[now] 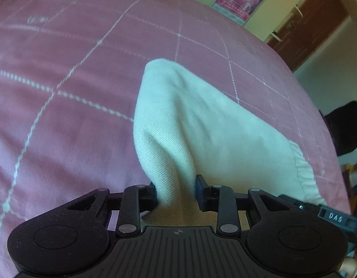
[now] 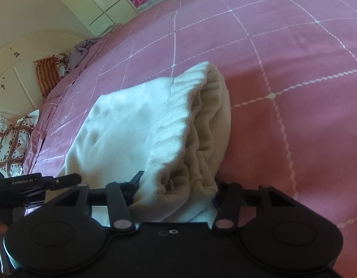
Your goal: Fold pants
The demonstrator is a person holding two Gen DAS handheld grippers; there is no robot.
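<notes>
Left gripper (image 1: pixel 176 191): jaws clamped a fold of the white pants (image 1: pixel 201 125).
Right gripper (image 2: pixel 176 188): jaws gripped the ribbed waistband (image 2: pixel 178 120).
Surface: pink bedspread (image 2: pixel 282 53).

One white pants (image 2: pixel 132 125), one pink bedspread (image 2: pixel 282 46), two hand-held grippers: left (image 1: pixel 176 192), right (image 2: pixel 176 188); two pillows (image 2: pixel 47 75).

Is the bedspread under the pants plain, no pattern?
No: the pink bedspread under the white pants carries a grid of white lines.
</notes>
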